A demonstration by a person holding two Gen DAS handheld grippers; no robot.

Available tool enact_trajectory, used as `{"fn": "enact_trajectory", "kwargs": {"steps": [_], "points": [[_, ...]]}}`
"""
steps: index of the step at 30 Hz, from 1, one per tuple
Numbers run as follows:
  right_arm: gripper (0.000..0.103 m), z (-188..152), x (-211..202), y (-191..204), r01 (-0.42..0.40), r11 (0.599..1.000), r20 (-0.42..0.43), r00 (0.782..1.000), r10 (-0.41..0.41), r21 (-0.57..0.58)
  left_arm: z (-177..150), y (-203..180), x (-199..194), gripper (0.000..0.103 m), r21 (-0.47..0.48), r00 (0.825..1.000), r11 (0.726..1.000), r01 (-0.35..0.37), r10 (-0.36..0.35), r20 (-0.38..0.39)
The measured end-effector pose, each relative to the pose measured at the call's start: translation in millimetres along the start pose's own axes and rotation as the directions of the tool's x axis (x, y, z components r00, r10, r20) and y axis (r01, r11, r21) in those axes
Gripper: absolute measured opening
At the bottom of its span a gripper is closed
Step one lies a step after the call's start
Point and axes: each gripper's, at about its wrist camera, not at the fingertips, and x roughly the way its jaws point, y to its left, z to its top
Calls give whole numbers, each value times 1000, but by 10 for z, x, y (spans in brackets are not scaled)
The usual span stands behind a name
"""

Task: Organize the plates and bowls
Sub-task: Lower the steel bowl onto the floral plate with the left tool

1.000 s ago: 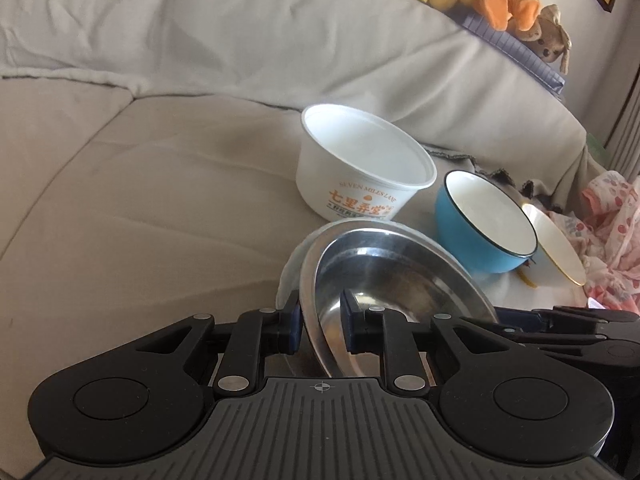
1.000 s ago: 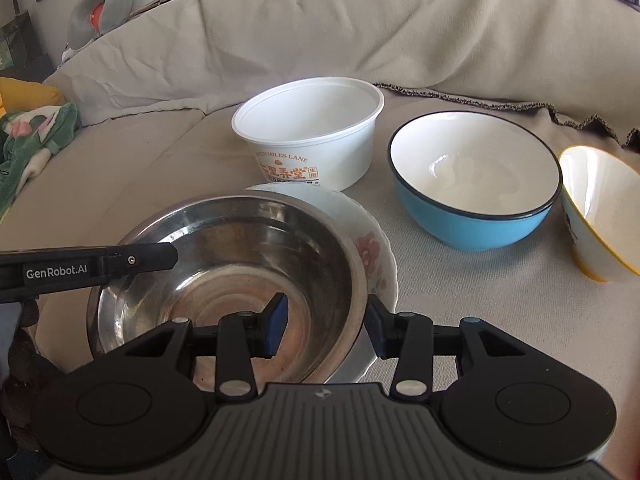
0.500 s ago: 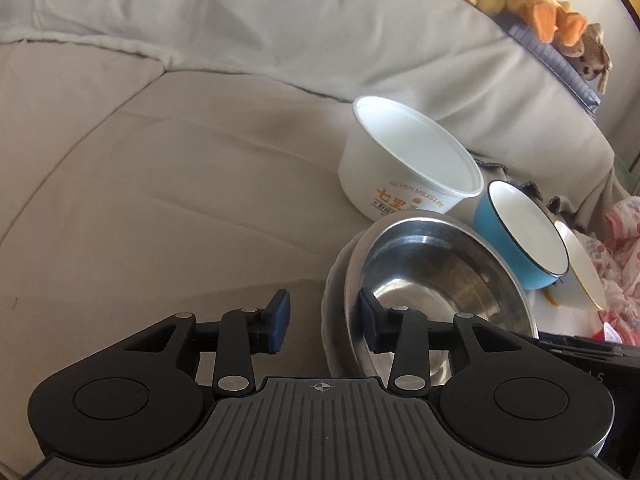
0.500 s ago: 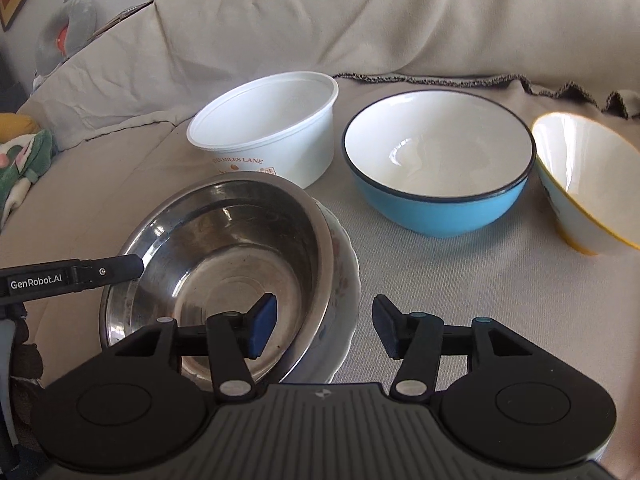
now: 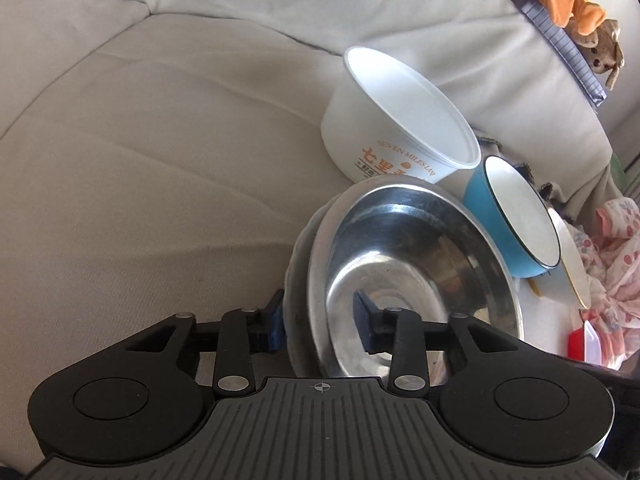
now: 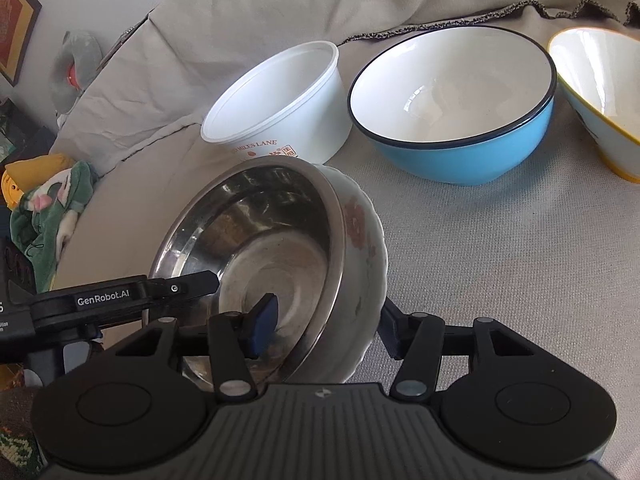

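Note:
A steel bowl (image 5: 416, 272) (image 6: 256, 248) sits nested in a white floral bowl (image 6: 360, 248) (image 5: 298, 264) on the beige couch. My left gripper (image 5: 320, 322) is open, its fingers straddling the near rims of both bowls. My right gripper (image 6: 328, 326) is open and straddles the same stack's rim, one pad inside the steel bowl, one outside the floral bowl. The stack looks tilted. Behind stand a white plastic tub (image 5: 396, 120) (image 6: 280, 100), a blue bowl (image 5: 516, 224) (image 6: 460, 108) and a yellow-rimmed bowl (image 5: 572, 264) (image 6: 600, 92).
Plush toys (image 5: 560, 4) lie on the couch back. A pink patterned cloth (image 5: 612, 264) lies at the right in the left wrist view. A green cloth (image 6: 52, 208) lies at the couch's left end. The left gripper's finger (image 6: 120, 300) reaches over the steel bowl.
Both grippers opened and moved onto the stacked bowls' rims. The left one had been shut on the rim, released, then came back around both bowls. The stack now looks tilted.

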Motion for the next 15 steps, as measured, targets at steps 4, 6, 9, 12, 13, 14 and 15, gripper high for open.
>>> {"fn": "enact_trajectory", "kwargs": {"steps": [4,6,9,12,13,14,15], "points": [[54,-62,-122,-47,7,1000,20,1000,-7,-19,4,-113,44,43,24,1000,1000,-6,6,-17],[54,-95,-179,-98,21,1000,31,999,-21,-15,-8,-173,74,43,40,999,999,5,-3,-33],[54,-127,-257,-209,23,1000,40,999,-23,8,-29,-279,120,43,70,999,998,11,-7,-49],[54,-150,-306,-279,20,1000,46,999,-21,22,-37,-348,156,43,80,998,997,13,-8,-58],[54,-155,-316,-294,18,1000,47,999,-19,25,-47,-363,159,43,83,998,997,10,-5,-56],[54,-163,-326,-308,15,1000,48,999,-16,26,-46,-374,162,43,85,999,996,5,0,-54],[54,-166,-321,-307,11,1000,49,999,-12,27,-45,-378,164,43,84,999,996,1,3,-52]]}}
